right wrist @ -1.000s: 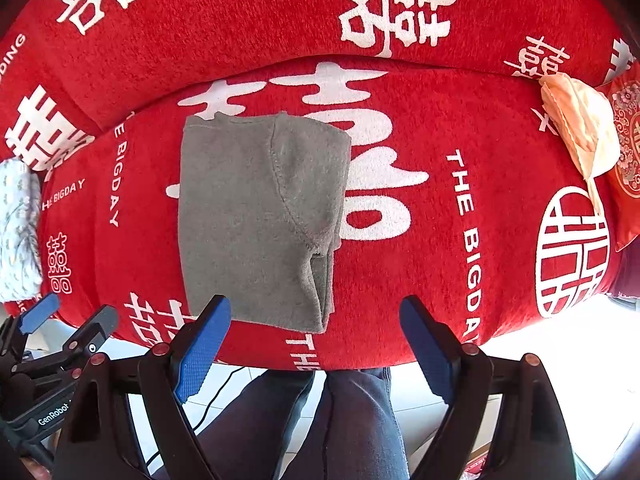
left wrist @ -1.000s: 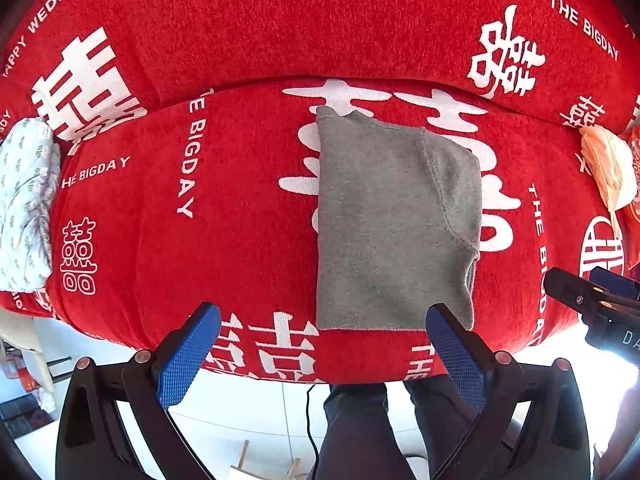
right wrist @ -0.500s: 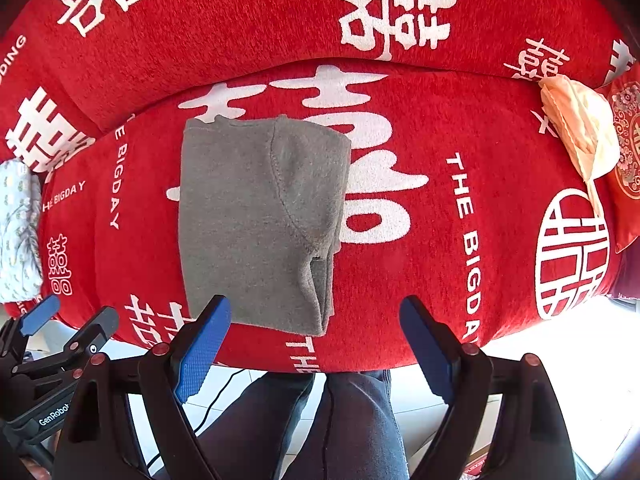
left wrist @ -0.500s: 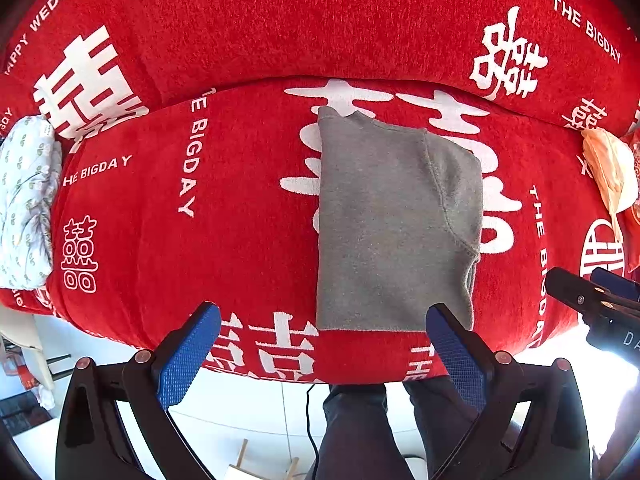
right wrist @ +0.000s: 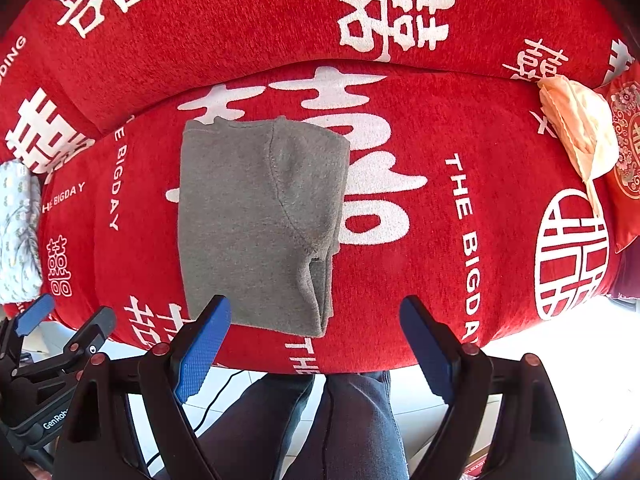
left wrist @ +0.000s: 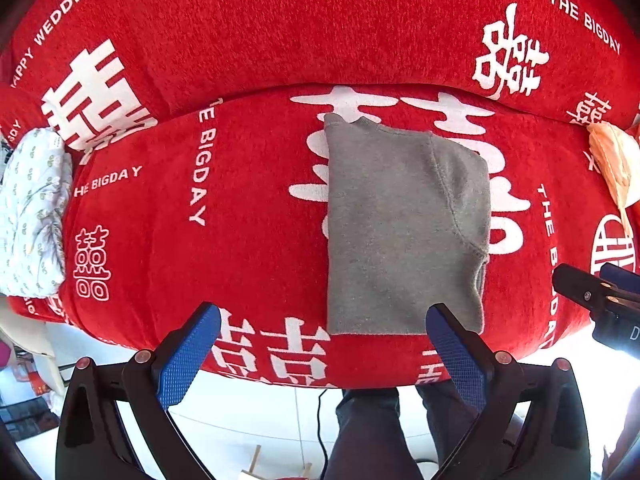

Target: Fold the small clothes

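Note:
A grey garment [left wrist: 400, 232] [right wrist: 256, 220] lies folded into a tall rectangle on the red sofa seat [left wrist: 248, 248] [right wrist: 420, 272], its right side doubled over. My left gripper [left wrist: 324, 350] hangs above the seat's front edge, open and empty, its right finger over the garment's lower right corner. My right gripper [right wrist: 316, 340] is also open and empty, above the front edge just right of the garment's bottom hem. Both point down.
A white patterned cloth [left wrist: 32, 216] sits at the seat's left end. A peach cloth [right wrist: 580, 136] and a red cushion [right wrist: 628, 152] lie at the right end. A person's dark trouser legs [right wrist: 320, 420] stand against the sofa front on a white tiled floor.

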A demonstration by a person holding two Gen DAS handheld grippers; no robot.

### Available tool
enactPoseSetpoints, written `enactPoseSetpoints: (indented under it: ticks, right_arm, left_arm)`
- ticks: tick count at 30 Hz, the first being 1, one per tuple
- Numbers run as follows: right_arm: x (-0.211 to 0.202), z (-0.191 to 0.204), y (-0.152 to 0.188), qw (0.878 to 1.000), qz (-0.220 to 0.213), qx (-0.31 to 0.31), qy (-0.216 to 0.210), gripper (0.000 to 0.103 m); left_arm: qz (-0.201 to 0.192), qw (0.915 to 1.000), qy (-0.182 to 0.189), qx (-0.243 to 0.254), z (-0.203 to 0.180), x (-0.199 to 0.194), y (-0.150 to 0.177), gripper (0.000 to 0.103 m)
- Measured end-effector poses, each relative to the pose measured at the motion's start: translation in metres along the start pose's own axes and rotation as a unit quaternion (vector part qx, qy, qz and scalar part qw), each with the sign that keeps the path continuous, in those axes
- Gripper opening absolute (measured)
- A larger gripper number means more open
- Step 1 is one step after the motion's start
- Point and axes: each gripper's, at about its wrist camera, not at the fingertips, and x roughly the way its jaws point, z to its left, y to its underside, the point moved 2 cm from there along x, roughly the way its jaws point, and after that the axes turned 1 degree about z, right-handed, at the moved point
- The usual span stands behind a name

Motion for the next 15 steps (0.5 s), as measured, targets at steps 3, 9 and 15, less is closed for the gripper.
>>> enactPoseSetpoints:
  ticks: [3,9,15]
  right_arm:
    - [-0.0002,0.0001,-0.0003,1.000,0.000,0.001,0.000,0.089]
    - [-0.0010,0.0005,-0.0018,1.000,-0.001,-0.001,0.001,0.089]
    - [-0.0012,0.0008,-0.0013,1.000,-0.001,0.000,0.000,0.089]
  left_arm:
    - [-0.003,1.0000,0.002,-0.001,0.0010,-0.0020,-0.0008,0.103]
    - [-0.005,1.0000,0.000,-0.003,0.0015,-0.0030,-0.0014,0.103]
    - [-0.005,1.0000,0.000,-0.002,0.0017,-0.0028,-0.0012,0.103]
